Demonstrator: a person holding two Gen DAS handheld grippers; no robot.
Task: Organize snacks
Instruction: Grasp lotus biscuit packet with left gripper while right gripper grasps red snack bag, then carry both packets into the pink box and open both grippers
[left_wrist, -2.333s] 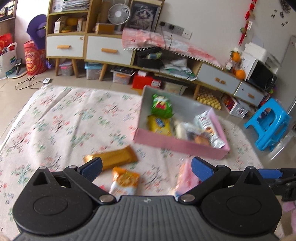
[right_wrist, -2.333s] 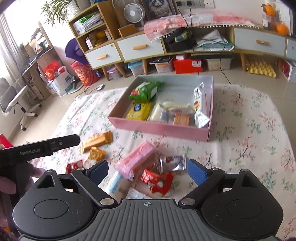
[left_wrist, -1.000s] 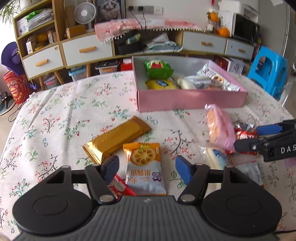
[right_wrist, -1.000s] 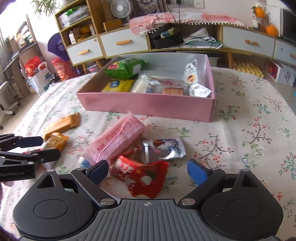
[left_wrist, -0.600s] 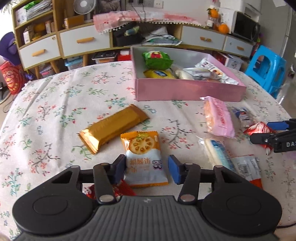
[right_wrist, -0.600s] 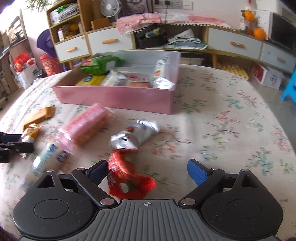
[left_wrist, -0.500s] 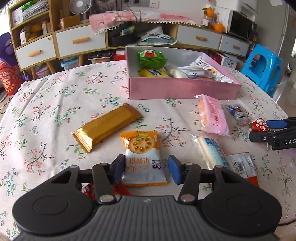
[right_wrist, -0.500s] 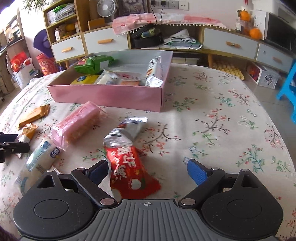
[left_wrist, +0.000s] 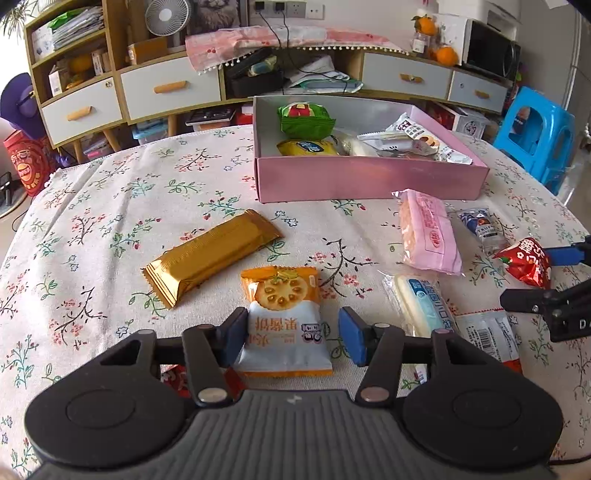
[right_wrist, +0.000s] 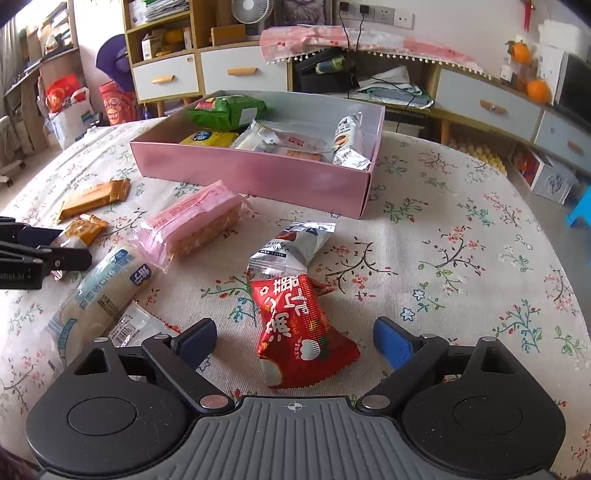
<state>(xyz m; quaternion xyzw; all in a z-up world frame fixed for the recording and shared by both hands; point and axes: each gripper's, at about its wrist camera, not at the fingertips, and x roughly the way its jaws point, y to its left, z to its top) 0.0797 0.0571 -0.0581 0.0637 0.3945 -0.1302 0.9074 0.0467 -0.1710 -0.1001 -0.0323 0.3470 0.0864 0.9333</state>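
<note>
- Jaws of my left gripper (left_wrist: 291, 334) straddle the orange cracker packet (left_wrist: 282, 319), right pad apart from it.
- My right gripper (right_wrist: 295, 338) jaws spread wide around the red packet (right_wrist: 301, 332), closing slightly.

Your left tongs (left_wrist: 291, 334) point steeply down at the bench (left_wrist: 110, 221), their blue pads on either side of the near end of the orange cracker packet (left_wrist: 282, 317). The left pad touches its edge; the right pad stands just clear of it. Relative to that packet, your right tongs (right_wrist: 295, 341) sit off to its right, also tilted down toward the bench. Their jaws are spread wide and closing slightly, straddling a red packet (right_wrist: 295, 325) without either pad touching it.
</note>
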